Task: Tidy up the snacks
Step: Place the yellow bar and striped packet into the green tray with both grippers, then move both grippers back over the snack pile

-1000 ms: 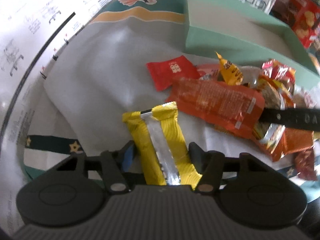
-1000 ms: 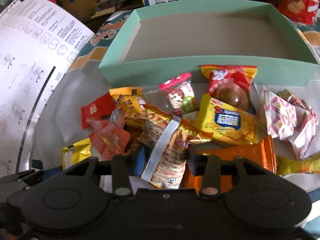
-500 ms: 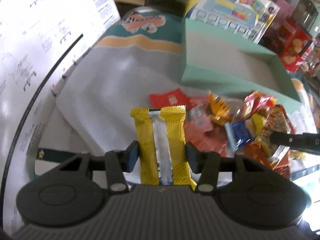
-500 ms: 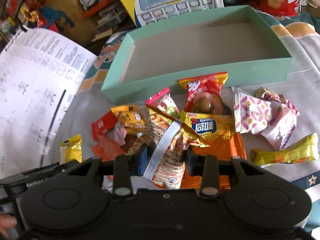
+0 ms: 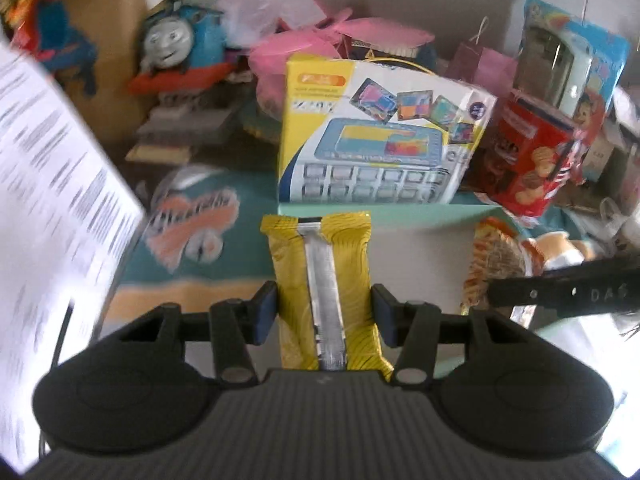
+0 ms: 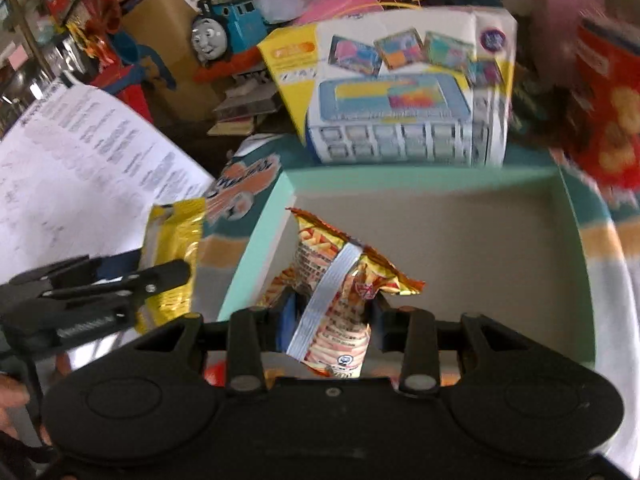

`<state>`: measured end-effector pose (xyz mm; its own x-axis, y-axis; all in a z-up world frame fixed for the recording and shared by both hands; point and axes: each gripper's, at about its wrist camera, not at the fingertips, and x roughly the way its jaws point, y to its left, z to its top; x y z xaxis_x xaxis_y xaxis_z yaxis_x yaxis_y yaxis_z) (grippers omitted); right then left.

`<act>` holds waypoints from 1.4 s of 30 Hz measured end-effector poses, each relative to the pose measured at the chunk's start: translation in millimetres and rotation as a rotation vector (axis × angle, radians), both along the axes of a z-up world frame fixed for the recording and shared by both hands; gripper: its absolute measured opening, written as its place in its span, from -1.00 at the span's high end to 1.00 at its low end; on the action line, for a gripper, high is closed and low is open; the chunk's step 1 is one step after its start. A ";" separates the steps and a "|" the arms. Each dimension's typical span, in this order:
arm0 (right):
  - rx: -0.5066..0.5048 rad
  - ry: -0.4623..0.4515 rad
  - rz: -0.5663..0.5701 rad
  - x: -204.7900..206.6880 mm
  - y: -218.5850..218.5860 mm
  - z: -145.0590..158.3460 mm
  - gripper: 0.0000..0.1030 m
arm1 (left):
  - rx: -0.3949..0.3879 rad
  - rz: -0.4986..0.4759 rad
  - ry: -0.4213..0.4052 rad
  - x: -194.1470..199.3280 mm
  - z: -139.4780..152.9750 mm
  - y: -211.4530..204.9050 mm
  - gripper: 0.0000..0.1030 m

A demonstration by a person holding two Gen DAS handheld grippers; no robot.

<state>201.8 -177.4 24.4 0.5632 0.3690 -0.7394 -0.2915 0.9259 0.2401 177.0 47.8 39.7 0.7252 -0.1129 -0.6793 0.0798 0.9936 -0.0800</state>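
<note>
My left gripper point(image 5: 324, 312) is shut on a yellow snack bar point(image 5: 320, 280) with a silver seam, held in the air just left of the mint green box point(image 5: 400, 216). My right gripper point(image 6: 330, 316) is shut on an orange patterned snack bag point(image 6: 336, 280), held above the near left part of the box point(image 6: 576, 248), whose brown floor is bare. The left gripper with its yellow bar point(image 6: 172, 256) shows at the left of the right wrist view. The right gripper's arm and orange bag point(image 5: 496, 264) show at the right of the left wrist view.
A toy laptop carton point(image 6: 400, 92) stands behind the box, a red biscuit pack point(image 5: 528, 160) at its right, a blue toy train point(image 6: 224, 36) at back left. A white printed sheet point(image 6: 80, 160) lies left. A patterned cloth point(image 5: 192, 224) covers the table.
Both grippers have lifted their snacks off the pile and moved forward to the green box. The snack pile has dropped out of both views.
</note>
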 end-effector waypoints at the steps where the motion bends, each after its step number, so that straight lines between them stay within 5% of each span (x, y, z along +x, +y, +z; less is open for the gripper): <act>1: -0.015 0.006 0.007 13.4 3.0 0.0 0.28 | 0.008 0.001 0.017 17.3 -5.6 -3.7 0.03; 6: -0.082 0.056 0.007 76.2 17.7 -23.7 0.28 | 0.018 0.004 0.108 84.3 -46.4 -11.9 0.03; 17: -0.079 0.155 0.052 162.9 44.5 -80.3 0.22 | 0.074 -0.026 0.159 147.8 -96.4 -21.1 -0.01; 19: -0.065 0.157 0.044 170.0 44.2 -84.5 -0.16 | 0.086 -0.024 0.155 149.2 -97.7 -22.2 -0.20; 20: -0.042 0.143 0.032 174.3 42.7 -86.3 -0.67 | 0.061 -0.033 0.152 148.0 -96.9 -21.4 -0.40; 21: -0.026 0.119 0.015 172.4 39.8 -85.6 -0.93 | 0.042 -0.033 0.142 145.0 -94.7 -20.9 -0.58; 24: 0.015 0.085 -0.014 166.4 31.2 -84.7 -0.95 | 0.077 0.006 0.087 134.7 -85.9 -24.7 -0.97; 31: 0.033 0.068 -0.056 132.3 3.9 -75.5 -1.00 | 0.059 0.034 0.091 113.4 -68.6 -20.7 -1.00; 42: 0.063 0.048 -0.074 33.1 -25.0 -58.2 -1.00 | 0.020 0.114 0.179 15.3 -65.7 4.1 -0.99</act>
